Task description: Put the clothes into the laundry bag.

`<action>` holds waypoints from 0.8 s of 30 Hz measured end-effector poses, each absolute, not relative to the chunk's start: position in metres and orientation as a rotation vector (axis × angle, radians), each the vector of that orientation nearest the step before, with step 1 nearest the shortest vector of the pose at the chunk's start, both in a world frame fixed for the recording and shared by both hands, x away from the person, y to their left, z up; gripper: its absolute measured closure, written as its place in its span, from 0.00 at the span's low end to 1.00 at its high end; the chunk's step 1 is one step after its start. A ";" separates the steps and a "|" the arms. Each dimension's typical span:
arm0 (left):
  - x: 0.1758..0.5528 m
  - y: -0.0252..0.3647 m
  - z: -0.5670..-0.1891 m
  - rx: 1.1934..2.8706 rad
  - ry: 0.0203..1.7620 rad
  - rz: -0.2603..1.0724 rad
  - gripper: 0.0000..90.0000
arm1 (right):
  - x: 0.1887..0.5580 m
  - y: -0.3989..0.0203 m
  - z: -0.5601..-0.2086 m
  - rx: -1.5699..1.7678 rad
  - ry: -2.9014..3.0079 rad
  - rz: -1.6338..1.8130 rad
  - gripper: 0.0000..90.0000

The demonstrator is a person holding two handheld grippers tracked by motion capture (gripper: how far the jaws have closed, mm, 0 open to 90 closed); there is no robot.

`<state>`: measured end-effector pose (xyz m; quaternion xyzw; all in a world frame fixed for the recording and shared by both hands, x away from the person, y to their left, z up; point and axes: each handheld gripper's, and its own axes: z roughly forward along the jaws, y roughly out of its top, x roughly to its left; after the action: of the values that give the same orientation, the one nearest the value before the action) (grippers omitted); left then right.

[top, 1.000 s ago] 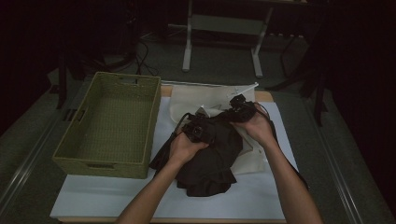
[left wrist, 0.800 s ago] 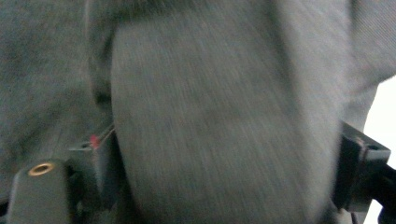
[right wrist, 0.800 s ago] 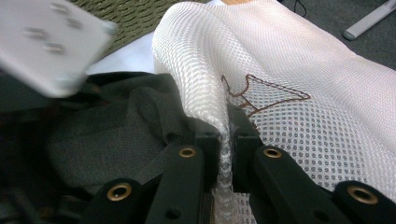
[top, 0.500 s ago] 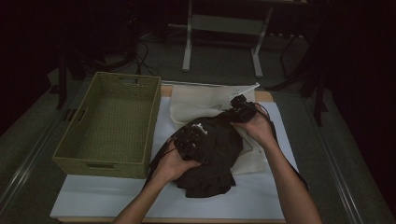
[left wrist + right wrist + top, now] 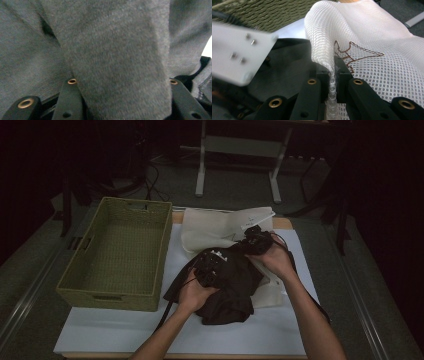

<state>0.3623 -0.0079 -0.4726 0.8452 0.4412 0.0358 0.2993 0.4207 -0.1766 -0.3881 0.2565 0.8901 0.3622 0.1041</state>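
Left hand-held gripper (image 5: 210, 270), seen from above, rests on the dark garment (image 5: 230, 290) near the middle of the tabletop (image 5: 100, 335); its jaws have just been closing, and in the left gripper view a thick fold of the grey-looking fabric (image 5: 117, 62) fills the space between them, though whether the pads press on it cannot be told. Right hand-held gripper (image 5: 257, 241), at the far right edge of the garment, has its jaws nearly together, pinching a raised ridge of the white mesh bag (image 5: 332, 72), which bears a brown stitched outline (image 5: 354, 53). The mesh bag (image 5: 220, 227) lies flat on the white sheet beneath and beyond the garment, the two overlapping. A woven green basket (image 5: 120, 250) stands to the left, just beside the garment. Both forearms enter from the near edge
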 end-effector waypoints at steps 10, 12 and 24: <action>0.371 -0.005 -0.454 2.054 1.202 0.142 0.66 | 0.413 -0.179 -0.370 0.742 2.599 1.272 0.95; 0.371 -0.010 -0.457 2.056 1.203 0.135 0.66 | 0.412 -0.178 -0.368 0.740 2.600 1.297 0.95; 0.374 -0.001 -0.443 1.887 1.214 0.226 0.68 | 0.415 -0.182 -0.372 0.782 2.584 1.266 0.95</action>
<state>0.3741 -0.0014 -0.4431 0.7559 0.4863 0.0907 0.4289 0.4152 -0.1823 -0.3722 0.2614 0.8638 0.4234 0.0798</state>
